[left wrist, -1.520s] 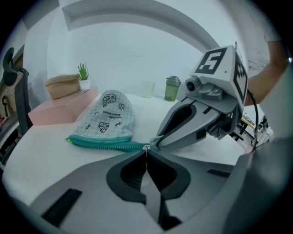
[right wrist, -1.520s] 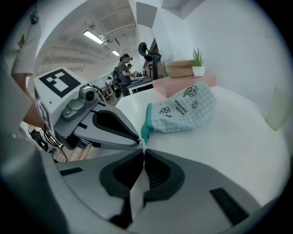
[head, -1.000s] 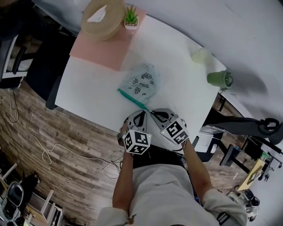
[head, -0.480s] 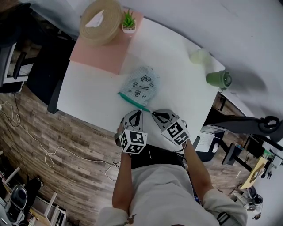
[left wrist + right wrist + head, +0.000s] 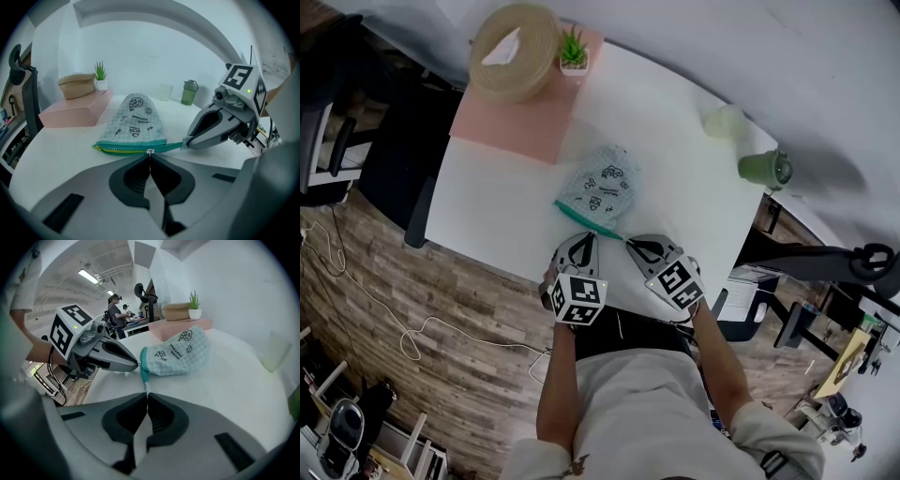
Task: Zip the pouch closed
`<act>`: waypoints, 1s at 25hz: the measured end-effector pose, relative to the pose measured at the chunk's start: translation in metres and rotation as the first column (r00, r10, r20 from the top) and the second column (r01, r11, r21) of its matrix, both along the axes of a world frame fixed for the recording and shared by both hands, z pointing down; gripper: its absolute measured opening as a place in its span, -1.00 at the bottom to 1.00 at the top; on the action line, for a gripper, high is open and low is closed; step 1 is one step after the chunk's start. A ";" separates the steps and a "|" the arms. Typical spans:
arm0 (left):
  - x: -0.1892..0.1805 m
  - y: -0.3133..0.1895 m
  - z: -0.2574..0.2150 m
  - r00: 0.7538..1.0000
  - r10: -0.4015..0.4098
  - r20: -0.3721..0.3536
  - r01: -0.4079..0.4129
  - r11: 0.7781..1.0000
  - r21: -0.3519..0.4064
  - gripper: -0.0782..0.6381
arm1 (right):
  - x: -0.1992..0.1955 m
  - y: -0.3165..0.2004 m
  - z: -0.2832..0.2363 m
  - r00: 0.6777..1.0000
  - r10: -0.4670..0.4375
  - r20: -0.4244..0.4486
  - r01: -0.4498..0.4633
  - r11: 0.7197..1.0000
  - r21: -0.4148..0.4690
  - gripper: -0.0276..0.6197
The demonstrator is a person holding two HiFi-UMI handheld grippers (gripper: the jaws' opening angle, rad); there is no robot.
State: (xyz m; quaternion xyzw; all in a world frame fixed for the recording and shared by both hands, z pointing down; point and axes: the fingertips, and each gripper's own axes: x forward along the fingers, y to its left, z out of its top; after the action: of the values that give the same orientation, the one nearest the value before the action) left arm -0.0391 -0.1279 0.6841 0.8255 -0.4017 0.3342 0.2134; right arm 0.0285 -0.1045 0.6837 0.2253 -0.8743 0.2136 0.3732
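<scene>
A checked pale-green pouch (image 5: 602, 186) with cartoon prints lies flat on the white table (image 5: 487, 202). Its teal zipper (image 5: 129, 147) runs along the near edge. My left gripper (image 5: 150, 154) is shut on the small white zipper pull (image 5: 150, 151), about midway along the zipper. Left of the pull a yellow gap shows between the teeth; right of it the zipper looks closed. My right gripper (image 5: 146, 395) is shut on the teal end tab (image 5: 144, 376) at the zipper's right end. In the head view both grippers, left (image 5: 587, 236) and right (image 5: 630, 242), sit side by side at the pouch's near edge.
At the table's far left a woven basket (image 5: 514, 49) and a small potted plant (image 5: 574, 47) stand on a pink slab (image 5: 520, 112). A green cup (image 5: 764, 169) and a translucent cup (image 5: 724, 122) stand far right. The table's front edge runs just under the grippers.
My left gripper has slid left along the zipper, away from the right gripper. The right gripper has stayed in place on the end tab.
</scene>
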 end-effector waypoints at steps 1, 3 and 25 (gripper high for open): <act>-0.001 -0.001 0.000 1.000 0.001 -0.001 -0.001 1.000 -0.001 -0.79 | 0.000 0.000 0.000 1.000 0.004 -0.001 -0.004 1.000 -0.001 -0.90; -0.004 -0.002 0.000 1.000 0.005 0.000 -0.005 1.000 -0.003 -0.79 | 0.000 0.000 0.000 1.000 0.011 -0.003 -0.011 1.000 -0.003 -0.90; -0.044 -0.027 0.002 1.000 -0.011 0.021 0.011 1.000 -0.003 -0.79 | 0.003 -0.004 0.003 0.996 0.077 -0.034 -0.078 0.997 -0.018 -0.90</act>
State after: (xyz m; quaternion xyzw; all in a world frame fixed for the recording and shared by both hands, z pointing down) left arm -0.0834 -0.1545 0.6860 0.8193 -0.4080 0.3424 0.2121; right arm 0.0317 -0.1081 0.6871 0.2590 -0.8564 0.2323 0.3814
